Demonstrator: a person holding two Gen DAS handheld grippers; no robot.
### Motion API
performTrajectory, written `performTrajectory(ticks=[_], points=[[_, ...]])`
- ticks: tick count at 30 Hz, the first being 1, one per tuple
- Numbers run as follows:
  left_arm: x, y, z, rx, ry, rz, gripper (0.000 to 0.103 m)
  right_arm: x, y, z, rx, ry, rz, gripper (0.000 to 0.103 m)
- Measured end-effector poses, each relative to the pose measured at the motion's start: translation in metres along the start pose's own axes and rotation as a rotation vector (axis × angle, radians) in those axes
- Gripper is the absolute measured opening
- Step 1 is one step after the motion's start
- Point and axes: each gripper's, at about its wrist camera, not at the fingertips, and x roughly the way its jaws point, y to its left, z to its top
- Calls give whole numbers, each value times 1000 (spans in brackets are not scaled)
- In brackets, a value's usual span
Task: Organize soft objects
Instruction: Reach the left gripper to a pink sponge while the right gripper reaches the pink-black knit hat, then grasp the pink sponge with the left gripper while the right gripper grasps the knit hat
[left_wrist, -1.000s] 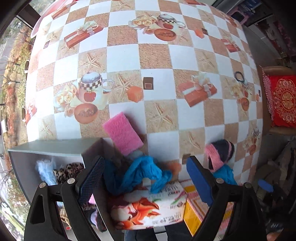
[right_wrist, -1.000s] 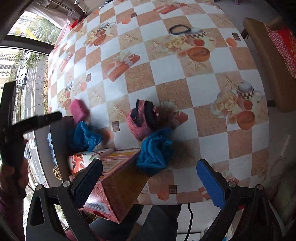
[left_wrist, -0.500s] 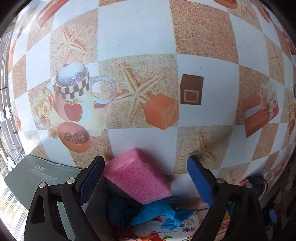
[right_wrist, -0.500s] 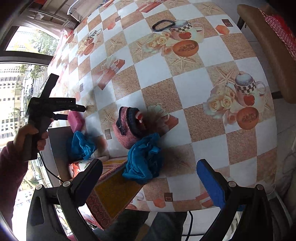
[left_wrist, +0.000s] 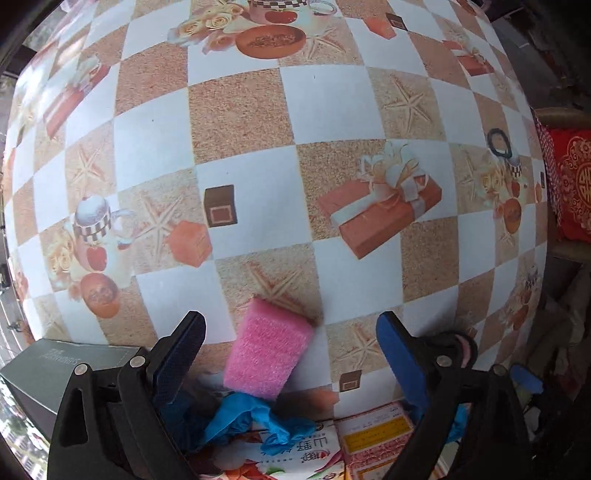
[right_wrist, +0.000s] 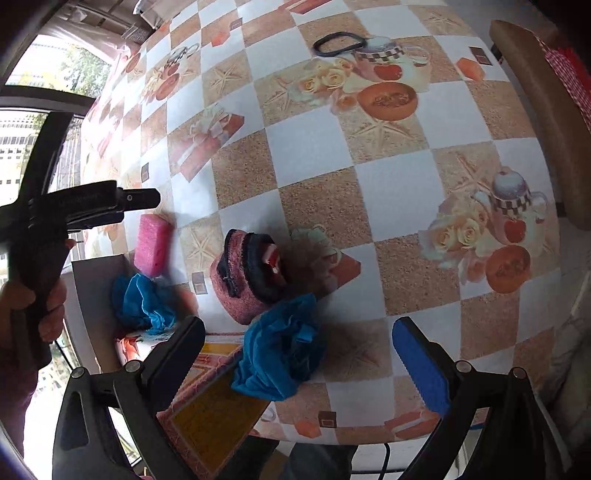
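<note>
A pink sponge (left_wrist: 267, 354) (right_wrist: 152, 242) lies on the checkered tablecloth beside a grey box (left_wrist: 55, 369) (right_wrist: 92, 295). My left gripper (left_wrist: 291, 352) hangs open above the sponge, its fingers standing on either side without touching it. A blue cloth (left_wrist: 251, 417) (right_wrist: 142, 301) is draped at the box's rim. Nearer the right wrist camera lie a pink and black knitted hat (right_wrist: 251, 277) and a second blue cloth (right_wrist: 280, 354). My right gripper (right_wrist: 299, 363) is open around that cloth from above, holding nothing.
A printed carton (left_wrist: 303, 450) (right_wrist: 210, 398) sits at the table's near edge next to the grey box. A black hair band (right_wrist: 338, 44) (left_wrist: 498, 142) lies far across the table. A chair with a red cushion (left_wrist: 570, 184) stands to the right. A hand (right_wrist: 40, 306) holds the left gripper.
The left gripper moved from over the grey box out over the pink sponge and now straddles it. The right gripper came lower and closer to the second blue cloth.
</note>
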Motion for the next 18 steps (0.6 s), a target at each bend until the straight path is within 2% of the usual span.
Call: performTrajectory(ticks=[4,7,10,13,18], points=[[16,-5,-23,67,-24,91,96,27,26,12,-101,19,-23,102],[35,-16,-36,121,-29,124,96,45,39,19,-169,31,-58,102],[51,-16,-45,108,-13,108,96,57,48,24,-233,34,-123,102],[58,-13,-46,81,-26,89,103,70,55,28,-276,44,-182,102],[58,-4,-59,88,-28,91,103,89,63,25,-329,63,-277,102]])
